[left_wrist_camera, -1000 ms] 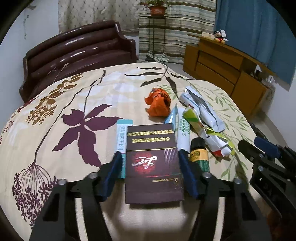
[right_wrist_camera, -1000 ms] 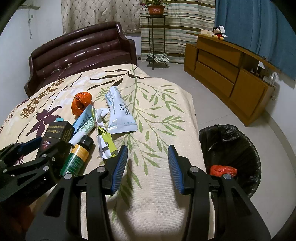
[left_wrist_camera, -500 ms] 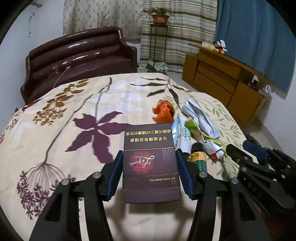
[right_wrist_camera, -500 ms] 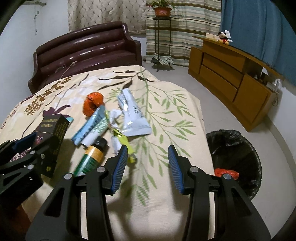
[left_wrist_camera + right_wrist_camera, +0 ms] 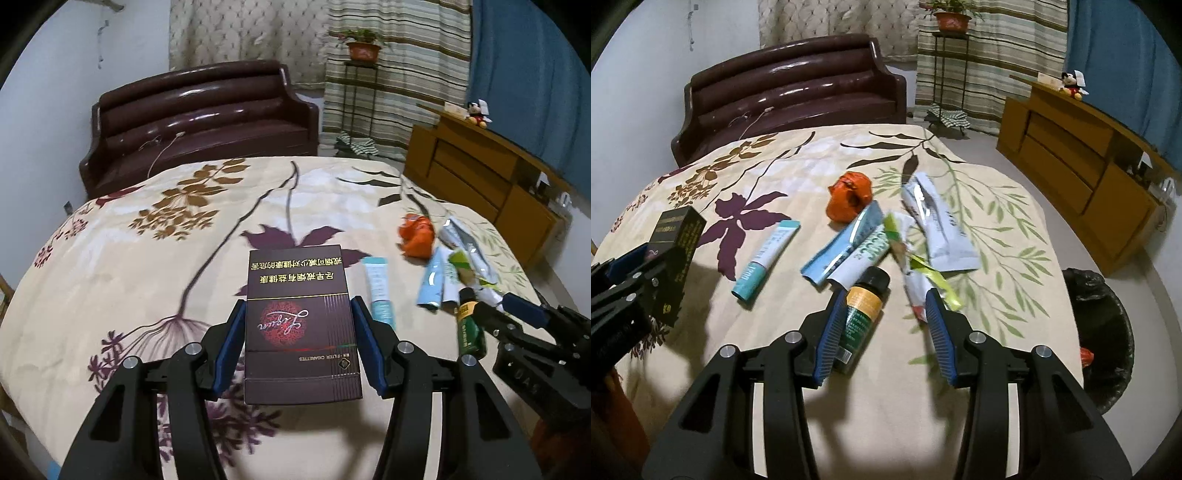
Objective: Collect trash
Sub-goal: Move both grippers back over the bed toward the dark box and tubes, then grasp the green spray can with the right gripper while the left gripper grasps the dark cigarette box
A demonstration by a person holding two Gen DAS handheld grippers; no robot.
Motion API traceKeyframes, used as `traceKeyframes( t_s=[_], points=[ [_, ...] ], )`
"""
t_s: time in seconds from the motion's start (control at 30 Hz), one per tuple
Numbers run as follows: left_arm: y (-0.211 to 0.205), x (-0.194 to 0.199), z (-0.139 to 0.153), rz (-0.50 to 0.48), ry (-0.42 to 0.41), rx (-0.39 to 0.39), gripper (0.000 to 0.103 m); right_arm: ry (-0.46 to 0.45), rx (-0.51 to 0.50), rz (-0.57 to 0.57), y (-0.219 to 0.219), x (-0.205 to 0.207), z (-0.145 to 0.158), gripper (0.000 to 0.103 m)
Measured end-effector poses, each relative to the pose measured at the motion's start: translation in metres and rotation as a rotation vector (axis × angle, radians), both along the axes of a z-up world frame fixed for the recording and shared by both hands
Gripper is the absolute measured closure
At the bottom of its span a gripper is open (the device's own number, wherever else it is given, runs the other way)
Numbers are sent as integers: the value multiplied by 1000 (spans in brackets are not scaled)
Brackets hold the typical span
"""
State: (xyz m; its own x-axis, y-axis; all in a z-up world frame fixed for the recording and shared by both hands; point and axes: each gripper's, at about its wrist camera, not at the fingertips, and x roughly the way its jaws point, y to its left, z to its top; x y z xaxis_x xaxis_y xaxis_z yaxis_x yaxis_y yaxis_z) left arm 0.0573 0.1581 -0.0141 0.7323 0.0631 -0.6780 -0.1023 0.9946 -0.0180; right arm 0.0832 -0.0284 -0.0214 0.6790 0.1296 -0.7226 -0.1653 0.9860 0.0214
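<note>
My left gripper (image 5: pixel 298 306) is shut on a dark maroon cigarette box (image 5: pixel 301 325), held clear above the flowered bedspread (image 5: pixel 147 280). The right wrist view shows the same box (image 5: pixel 677 229) in that gripper (image 5: pixel 631 266) at the far left. My right gripper (image 5: pixel 886 299) hangs open over the trash pile, nothing between its fingers. Below its left finger lies a green bottle (image 5: pixel 862 314) with a black cap. The pile also has a teal tube (image 5: pixel 766 254), blue and white tubes (image 5: pixel 849 243), an orange crumpled wrapper (image 5: pixel 849 197), a silver pouch (image 5: pixel 938 225) and a yellow-green wrapper (image 5: pixel 916 258).
A bin lined with a black bag (image 5: pixel 1104 321) stands on the floor at the bed's right side, an orange scrap (image 5: pixel 1086 356) inside. A dark brown sofa (image 5: pixel 199 122) sits past the bed. A wooden cabinet (image 5: pixel 1082 147) lines the right wall.
The left gripper has lifted the cigarette box off the bed and drawn left, uncovering the teal tube. The right gripper has swung left from the bin side to over the pile.
</note>
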Motion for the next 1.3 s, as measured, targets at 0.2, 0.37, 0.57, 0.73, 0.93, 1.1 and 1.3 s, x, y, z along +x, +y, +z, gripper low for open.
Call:
traceKeyframes(
  t_s=[0.2, 0.37, 0.57, 0.73, 0.93, 1.1, 1.3],
  points=[
    [12, -5, -2, 16, -2, -22, 48, 22, -13, 20, 14, 1, -5, 60],
    [15, -6, -3, 12, -3, -35, 48, 43, -31, 17, 18, 1, -10, 62],
    [13, -8, -7, 7, 4, -53, 48, 58, -49, 19, 19, 2, -14, 76],
    [11, -9, -11, 3, 6, -63, 48, 50, -48, 21, 18, 0, -15, 79],
    [6, -10, -12, -6, 3, -73, 48, 36, -48, 23, 14, -5, -13, 80],
    [-1, -11, -13, -17, 7, -72, 48, 51, -48, 28, 11, -7, -13, 80],
    [-1, -12, -14, -8, 8, -66, 48, 78, -31, 31, 10, -1, -15, 75]
  ],
)
